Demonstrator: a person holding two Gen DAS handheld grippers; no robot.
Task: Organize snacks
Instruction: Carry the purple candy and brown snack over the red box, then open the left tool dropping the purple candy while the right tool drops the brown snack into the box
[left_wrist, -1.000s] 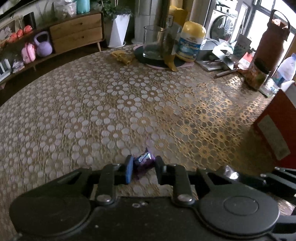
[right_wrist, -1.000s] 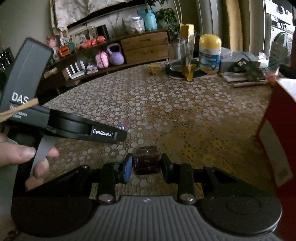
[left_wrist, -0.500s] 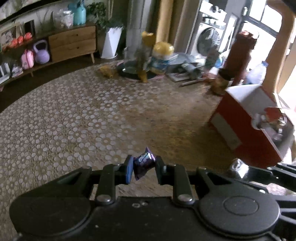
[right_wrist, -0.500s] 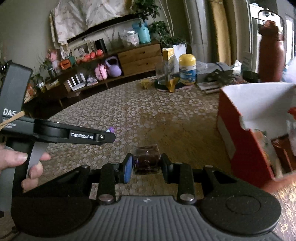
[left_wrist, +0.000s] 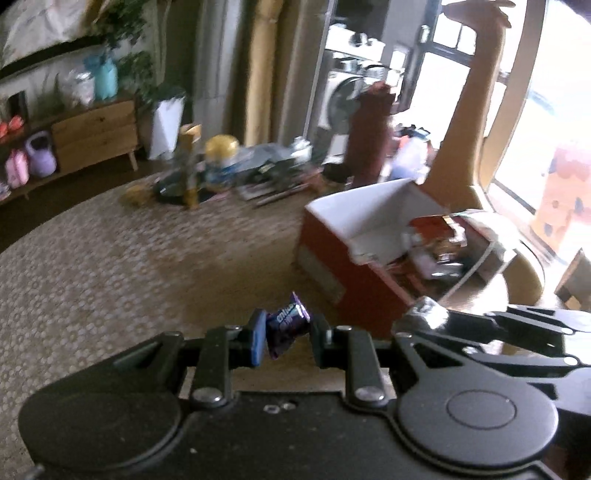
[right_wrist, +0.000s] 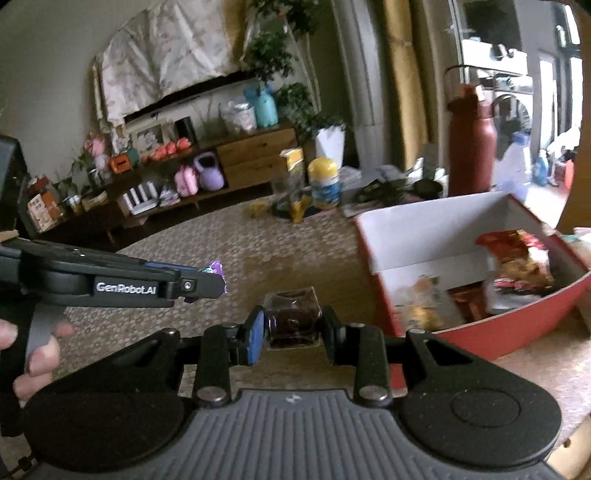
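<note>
Patterned tablecloth (right_wrist: 295, 251) runs under both grippers. Left gripper (left_wrist: 286, 332) pinches a purple candy (left_wrist: 284, 321); right gripper (right_wrist: 291, 325) is clamped on a dark candy (right_wrist: 293, 317). Carry both over the red box (right_wrist: 517, 314) near the table's right edge, clear its near wall, then release.

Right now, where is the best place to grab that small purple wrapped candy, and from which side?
Across its plump middle, pads on the two flat faces, twisted ends left free, as the left gripper holds the small purple wrapped candy now. The ends are thin, crinkly foil and would likely slip. Coming from above, angled down, probably suits something this small.
</note>
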